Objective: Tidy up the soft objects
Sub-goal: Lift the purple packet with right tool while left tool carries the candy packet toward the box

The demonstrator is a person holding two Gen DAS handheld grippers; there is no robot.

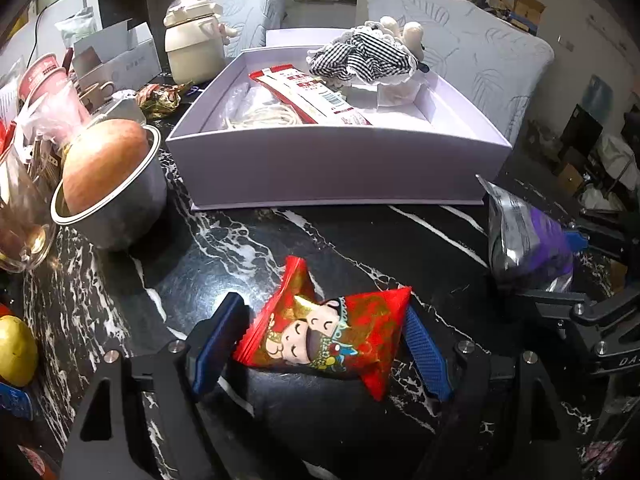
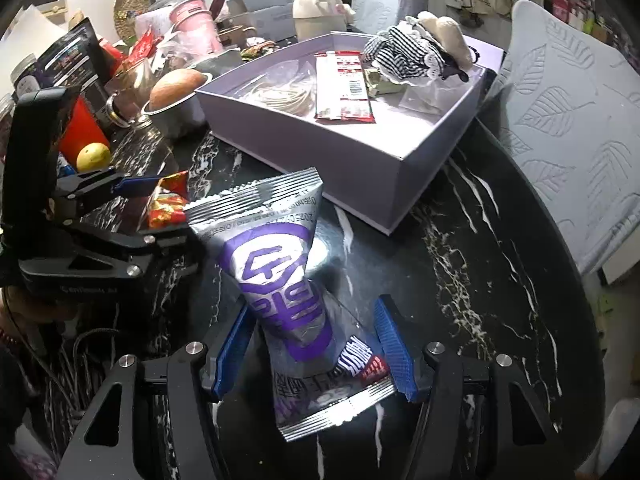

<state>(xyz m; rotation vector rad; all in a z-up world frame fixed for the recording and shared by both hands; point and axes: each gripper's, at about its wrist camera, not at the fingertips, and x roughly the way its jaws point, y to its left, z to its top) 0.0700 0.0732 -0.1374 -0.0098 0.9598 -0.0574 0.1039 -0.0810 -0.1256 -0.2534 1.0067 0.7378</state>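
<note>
A red snack packet (image 1: 326,330) with cartoon figures sits between the blue pads of my left gripper (image 1: 320,344), which is shut on it just above the black marble table (image 1: 352,236). My right gripper (image 2: 310,354) is shut on a silver and purple snack bag (image 2: 280,264), held upright over the table; the bag also shows in the left wrist view (image 1: 524,236). The left gripper (image 2: 132,188) with the red packet (image 2: 166,204) shows at the left of the right wrist view. An open lavender box (image 1: 336,164) stands behind, holding a red sachet strip (image 1: 316,94), a coiled cord (image 1: 264,116) and a striped plush (image 1: 360,60).
A metal cup with a round bun (image 1: 106,176) stands left of the box. A cream pot (image 1: 194,48), pink cups (image 1: 44,76), a glass jar (image 1: 20,216) and a yellow fruit (image 1: 14,350) crowd the left side. Padded chairs (image 2: 568,128) stand at the table's far and right edge.
</note>
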